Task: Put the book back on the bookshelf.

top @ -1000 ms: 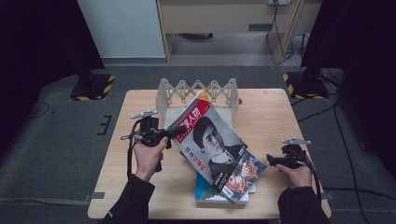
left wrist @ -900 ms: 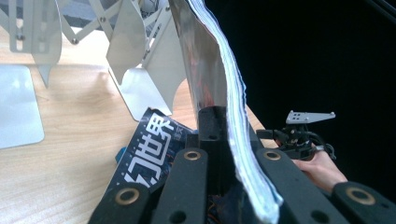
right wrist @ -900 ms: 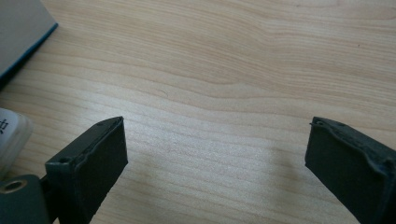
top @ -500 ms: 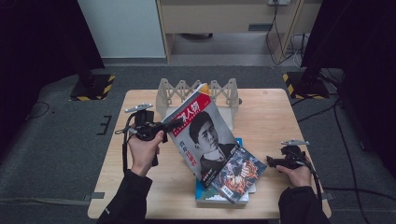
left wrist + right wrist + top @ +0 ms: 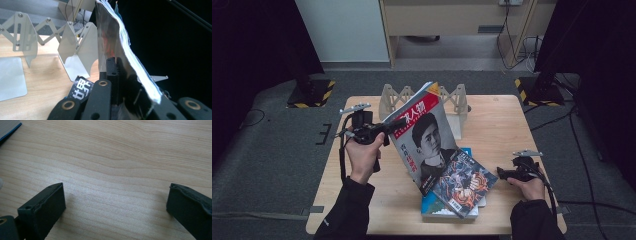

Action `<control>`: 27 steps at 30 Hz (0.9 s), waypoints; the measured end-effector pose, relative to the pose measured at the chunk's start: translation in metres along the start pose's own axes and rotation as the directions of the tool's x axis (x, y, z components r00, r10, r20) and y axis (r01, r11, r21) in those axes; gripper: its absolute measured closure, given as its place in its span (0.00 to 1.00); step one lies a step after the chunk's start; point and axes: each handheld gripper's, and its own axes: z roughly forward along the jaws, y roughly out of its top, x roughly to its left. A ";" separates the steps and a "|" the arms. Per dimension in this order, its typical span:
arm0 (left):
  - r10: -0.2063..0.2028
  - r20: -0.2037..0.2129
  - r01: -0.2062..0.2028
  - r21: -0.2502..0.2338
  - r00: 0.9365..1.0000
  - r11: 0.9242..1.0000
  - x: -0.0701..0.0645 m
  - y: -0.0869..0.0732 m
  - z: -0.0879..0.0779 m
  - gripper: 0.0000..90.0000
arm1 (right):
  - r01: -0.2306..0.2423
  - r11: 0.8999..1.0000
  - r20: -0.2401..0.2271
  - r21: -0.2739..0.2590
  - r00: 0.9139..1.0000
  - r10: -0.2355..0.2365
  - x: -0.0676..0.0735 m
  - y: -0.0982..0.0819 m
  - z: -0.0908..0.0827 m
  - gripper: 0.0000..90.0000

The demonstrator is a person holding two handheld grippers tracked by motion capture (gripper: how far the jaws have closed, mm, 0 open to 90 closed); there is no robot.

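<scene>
Over the left half of the desk, the left gripper has its jaws clamped on the edge of a magazine with a red masthead and a portrait on the cover, holding it tilted up off the pile. In the left gripper view the glossy cover is pinched flat between the two black jaws (page edges fanning out to one side). The magazine's lower corner overlaps a colourful comic-style magazine, which lies on a blue-edged book near the front of the desk. Behind them stands a white accordion-style book rack, upright near the far edge. Over on the right, the right gripper sits low by the desk surface, jaws spread wide with bare wood between them.
</scene>
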 end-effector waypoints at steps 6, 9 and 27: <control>-0.003 -0.013 0.002 -0.035 1.000 0.999 0.000 0.009 -0.009 0.95 | 0.006 1.000 -0.002 -0.018 1.000 -0.006 0.001 -0.001 0.001 0.00; -0.002 -0.017 0.001 -0.051 1.000 0.999 0.001 0.013 -0.014 0.95 | 0.005 1.000 0.000 -0.025 1.000 -0.005 0.001 -0.002 0.002 0.00; 0.007 -0.124 -0.025 -0.145 0.992 0.989 0.012 0.037 -0.053 0.95 | -0.001 0.998 0.000 -0.058 1.000 0.001 0.001 -0.005 0.002 0.00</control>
